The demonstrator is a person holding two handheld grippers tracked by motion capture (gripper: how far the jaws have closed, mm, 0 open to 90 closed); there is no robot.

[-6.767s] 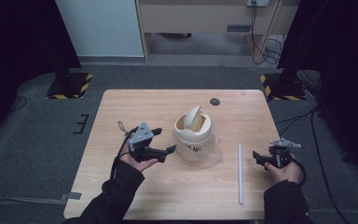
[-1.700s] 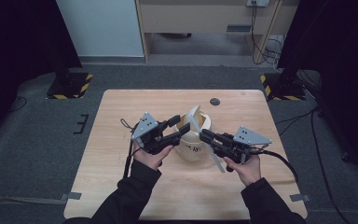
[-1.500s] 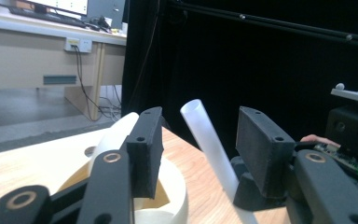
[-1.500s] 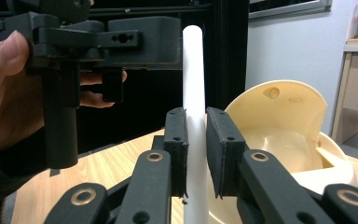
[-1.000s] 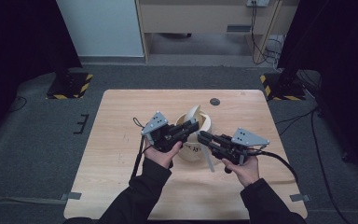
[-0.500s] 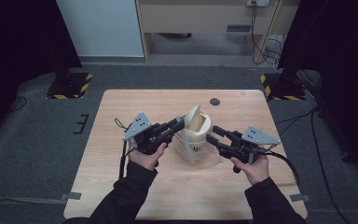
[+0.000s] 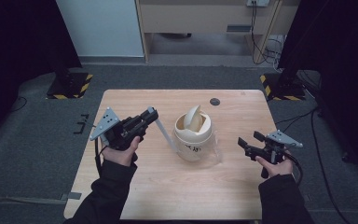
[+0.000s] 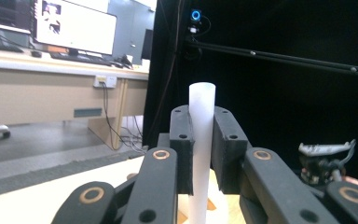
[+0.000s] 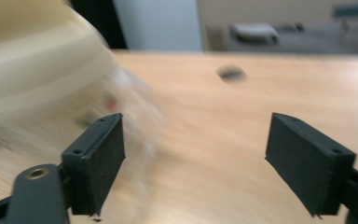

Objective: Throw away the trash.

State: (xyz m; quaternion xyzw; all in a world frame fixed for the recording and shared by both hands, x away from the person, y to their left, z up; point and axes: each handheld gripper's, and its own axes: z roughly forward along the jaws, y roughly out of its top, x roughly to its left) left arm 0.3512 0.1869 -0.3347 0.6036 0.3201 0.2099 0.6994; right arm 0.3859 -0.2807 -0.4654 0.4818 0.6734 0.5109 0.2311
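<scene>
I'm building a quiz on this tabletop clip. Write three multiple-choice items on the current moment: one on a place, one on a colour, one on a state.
1. Where does the bin stand?
A. near the middle of the table
B. on the floor
C. at the table's left edge

2. What colour is the tube in the left gripper?
A. red
B. white
C. black

3. How do the right gripper's jaws stand?
A. shut on the tube
B. shut on the bin
C. open, holding nothing

Answers:
1 A: the high view shows the cream bin near the centre of the wooden table.
2 B: the left gripper clamps a white tube between its jaws.
3 C: in its own view the right gripper has its jaws wide apart with bare table between them.
</scene>
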